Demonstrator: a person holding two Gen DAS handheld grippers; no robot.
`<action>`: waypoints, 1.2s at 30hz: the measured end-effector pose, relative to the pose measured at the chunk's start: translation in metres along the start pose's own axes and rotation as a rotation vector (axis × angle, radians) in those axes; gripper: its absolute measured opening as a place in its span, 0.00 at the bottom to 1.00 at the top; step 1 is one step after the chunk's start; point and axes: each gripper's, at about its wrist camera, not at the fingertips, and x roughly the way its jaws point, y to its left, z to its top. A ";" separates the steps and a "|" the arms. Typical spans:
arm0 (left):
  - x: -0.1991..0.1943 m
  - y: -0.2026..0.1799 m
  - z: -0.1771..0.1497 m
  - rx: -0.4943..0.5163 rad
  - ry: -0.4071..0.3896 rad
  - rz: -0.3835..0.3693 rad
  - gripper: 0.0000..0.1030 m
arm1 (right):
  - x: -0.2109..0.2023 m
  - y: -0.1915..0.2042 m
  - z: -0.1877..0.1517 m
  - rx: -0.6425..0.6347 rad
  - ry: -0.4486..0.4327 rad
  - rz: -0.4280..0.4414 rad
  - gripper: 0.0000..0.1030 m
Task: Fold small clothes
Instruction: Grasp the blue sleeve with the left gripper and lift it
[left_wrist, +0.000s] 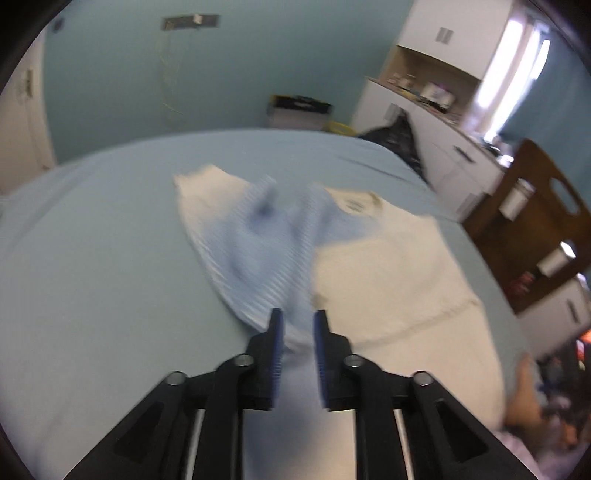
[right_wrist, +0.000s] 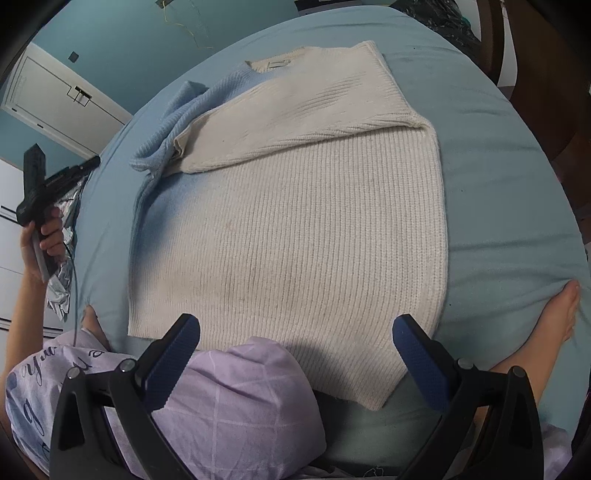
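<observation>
A soft, ribbed knit sweater, cream with a pale blue side (right_wrist: 295, 221), lies flat on the smooth light blue bed sheet (right_wrist: 498, 166). One cream sleeve is folded across its chest; the blue sleeve is bunched up. The right gripper (right_wrist: 297, 334) hangs over the bottom edge, jaws wide apart, holding nothing. The left gripper (left_wrist: 298, 319) has a small gap, with nothing pinched.

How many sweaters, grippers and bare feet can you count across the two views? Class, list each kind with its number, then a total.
Sweaters: 1, the cream and blue sweater
Grippers: 2, left gripper and right gripper
Bare feet: 1, a foot on the bed
Total: 4
</observation>
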 end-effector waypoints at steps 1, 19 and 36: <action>0.004 0.006 0.012 -0.017 -0.009 0.019 0.73 | 0.001 0.001 0.000 -0.009 0.004 -0.002 0.99; 0.265 0.124 0.057 -0.298 0.265 0.486 1.00 | 0.026 -0.023 0.002 0.081 0.098 -0.016 0.99; 0.049 0.119 0.146 -0.437 -0.186 0.569 0.08 | 0.017 -0.033 0.007 0.087 0.025 0.014 0.99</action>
